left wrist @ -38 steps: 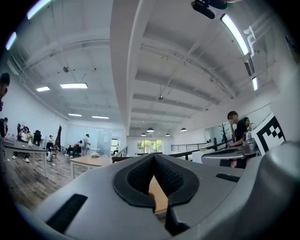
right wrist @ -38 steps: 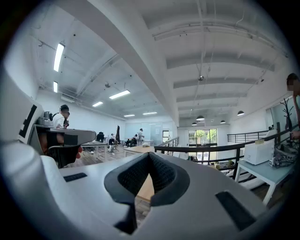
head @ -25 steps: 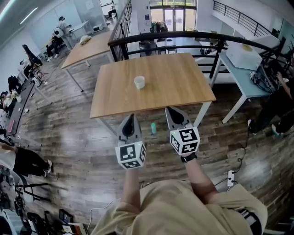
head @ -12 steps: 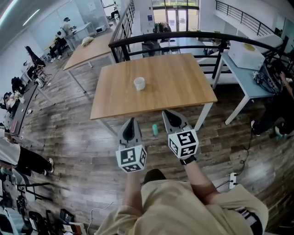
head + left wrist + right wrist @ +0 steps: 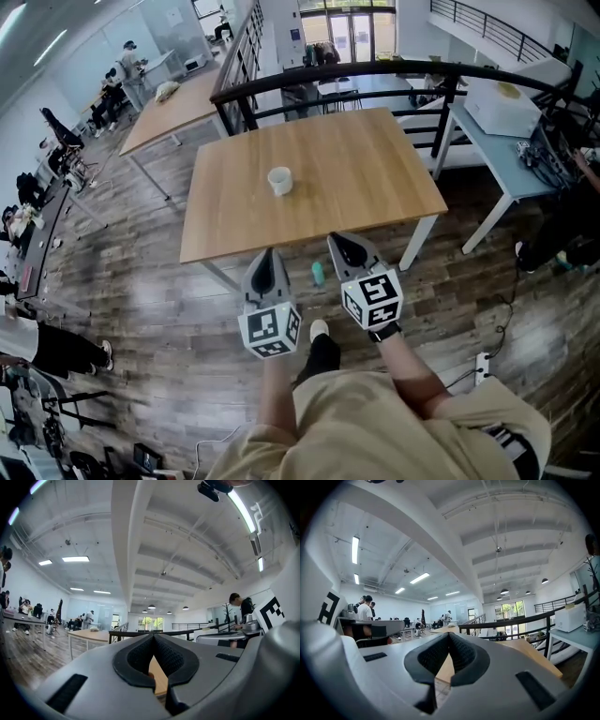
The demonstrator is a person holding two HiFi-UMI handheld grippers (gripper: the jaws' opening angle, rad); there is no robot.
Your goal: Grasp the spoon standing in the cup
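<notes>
A small white cup (image 5: 279, 180) stands left of centre on the wooden table (image 5: 375, 178). It is too far off to make out a spoon in it. My left gripper (image 5: 265, 255) and right gripper (image 5: 335, 240) are held side by side in front of the table's near edge, over the floor and well short of the cup. Both are shut with nothing between the jaws. In the left gripper view the left gripper (image 5: 153, 636) has its pads meeting at the tip, and the right gripper (image 5: 449, 634) shows the same in the right gripper view. The cup is hidden in both gripper views.
A black railing (image 5: 375, 70) runs behind the table. Another wooden table (image 5: 169, 108) stands at the back left, and a pale blue one (image 5: 506, 145) with a white box stands at the right. A small teal object (image 5: 317, 273) lies on the floor between the grippers. People stand far left.
The table's near edge has come slightly closer to the grippers, and the person's foot now shows below them. Both grippers stay shut and side by side.
</notes>
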